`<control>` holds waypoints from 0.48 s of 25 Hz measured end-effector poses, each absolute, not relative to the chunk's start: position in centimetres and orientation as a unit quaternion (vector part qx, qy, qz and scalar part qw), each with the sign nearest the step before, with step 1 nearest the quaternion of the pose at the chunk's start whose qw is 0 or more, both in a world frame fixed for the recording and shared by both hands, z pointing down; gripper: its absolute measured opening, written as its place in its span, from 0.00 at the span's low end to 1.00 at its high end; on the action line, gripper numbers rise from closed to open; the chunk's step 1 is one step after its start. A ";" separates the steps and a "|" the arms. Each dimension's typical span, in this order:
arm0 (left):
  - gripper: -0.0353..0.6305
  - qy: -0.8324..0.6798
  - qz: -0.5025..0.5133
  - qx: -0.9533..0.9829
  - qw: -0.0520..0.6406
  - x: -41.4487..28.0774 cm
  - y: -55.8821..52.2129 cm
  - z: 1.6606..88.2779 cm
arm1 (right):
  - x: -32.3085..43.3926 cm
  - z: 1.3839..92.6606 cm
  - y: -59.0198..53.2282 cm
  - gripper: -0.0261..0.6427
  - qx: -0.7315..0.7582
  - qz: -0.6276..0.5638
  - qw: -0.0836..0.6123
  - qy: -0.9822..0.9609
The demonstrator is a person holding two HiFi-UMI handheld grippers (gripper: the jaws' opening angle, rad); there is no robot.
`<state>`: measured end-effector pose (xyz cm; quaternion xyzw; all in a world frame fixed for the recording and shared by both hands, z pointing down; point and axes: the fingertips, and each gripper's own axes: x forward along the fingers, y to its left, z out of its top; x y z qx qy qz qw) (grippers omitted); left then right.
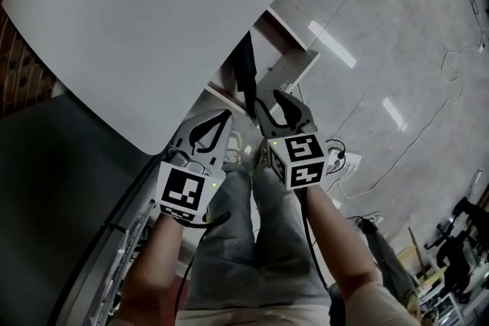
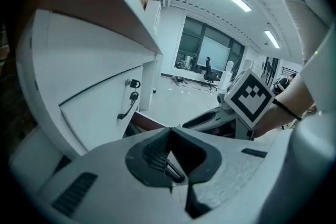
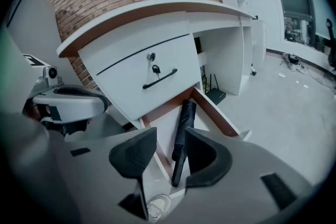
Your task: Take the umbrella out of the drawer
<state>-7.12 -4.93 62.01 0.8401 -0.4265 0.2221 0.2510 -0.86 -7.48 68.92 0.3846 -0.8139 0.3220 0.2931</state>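
A dark folded umbrella (image 3: 185,122) lies lengthwise in the open bottom drawer (image 3: 223,117) of a white desk; from the head view the umbrella (image 1: 246,74) shows as a dark strip in the drawer (image 1: 289,66). My right gripper (image 3: 171,140) hangs above the drawer's near end with its jaws open and nothing between the pads; the umbrella shows through the gap. In the head view the right gripper (image 1: 269,101) points at the drawer. My left gripper (image 2: 169,134) is beside it on the left, jaws shut and empty, also seen from above as the left gripper (image 1: 223,118).
Above the open drawer is a closed drawer front (image 3: 152,75) with a black handle and a key. The white desk top (image 1: 153,19) overhangs on the left. The person's legs (image 1: 256,240) are below, and a shoe (image 3: 157,208). Cables (image 1: 367,179) lie on the grey floor.
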 end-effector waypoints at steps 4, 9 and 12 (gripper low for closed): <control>0.06 -0.430 0.230 0.835 0.254 -7.8 -5.0 65.2 | -1.2 73.6 -6.8 0.26 0.383 0.352 0.299 -0.800; 0.06 -0.425 0.241 0.835 0.254 -8.1 -4.7 68.8 | -1.3 78.3 -6.2 0.26 0.386 0.378 0.311 -0.782; 0.06 -0.427 0.235 0.831 0.269 -8.4 -4.4 70.7 | -1.6 80.3 -5.6 0.27 0.385 0.384 0.319 -0.776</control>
